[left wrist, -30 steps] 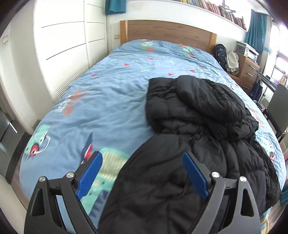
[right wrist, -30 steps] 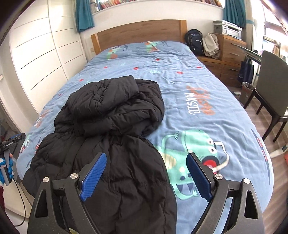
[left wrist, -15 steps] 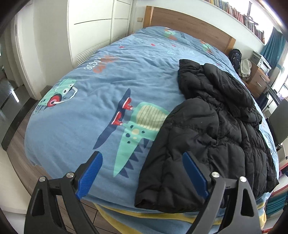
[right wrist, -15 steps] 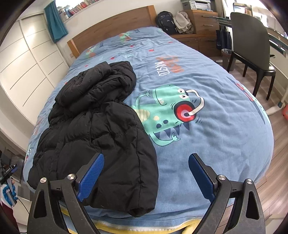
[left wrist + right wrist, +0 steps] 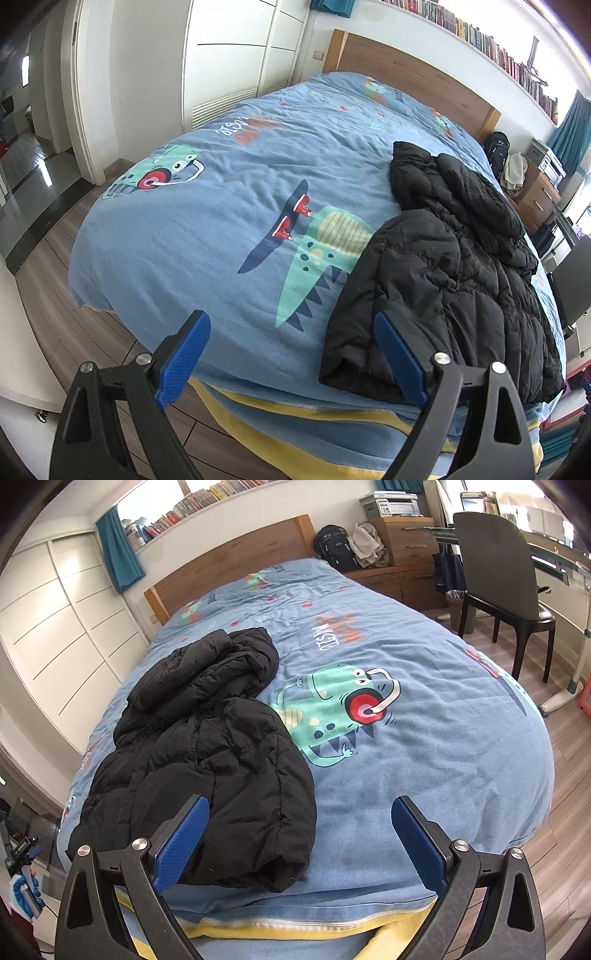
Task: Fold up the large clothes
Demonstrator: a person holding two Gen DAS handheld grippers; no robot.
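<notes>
A black puffer jacket [image 5: 454, 266] lies crumpled lengthwise on a blue cartoon-print bed cover [image 5: 207, 229]; its hem reaches the foot edge. It also shows in the right wrist view [image 5: 207, 760] on the cover [image 5: 424, 738]. My left gripper [image 5: 291, 360] is open and empty, off the foot of the bed, with its right finger over the jacket's near corner. My right gripper [image 5: 301, 843] is open and empty, also off the foot edge, with its left finger over the jacket's hem.
A wooden headboard [image 5: 236, 565] stands at the far end. White wardrobes [image 5: 229, 62] line the left side. A dark chair [image 5: 498, 587], a desk, a wooden dresser [image 5: 410, 550] and a bin stand to the right. Wood floor surrounds the bed.
Both grippers have drawn back from above the jacket to beyond the foot of the bed, and stayed open. The jacket has not moved.
</notes>
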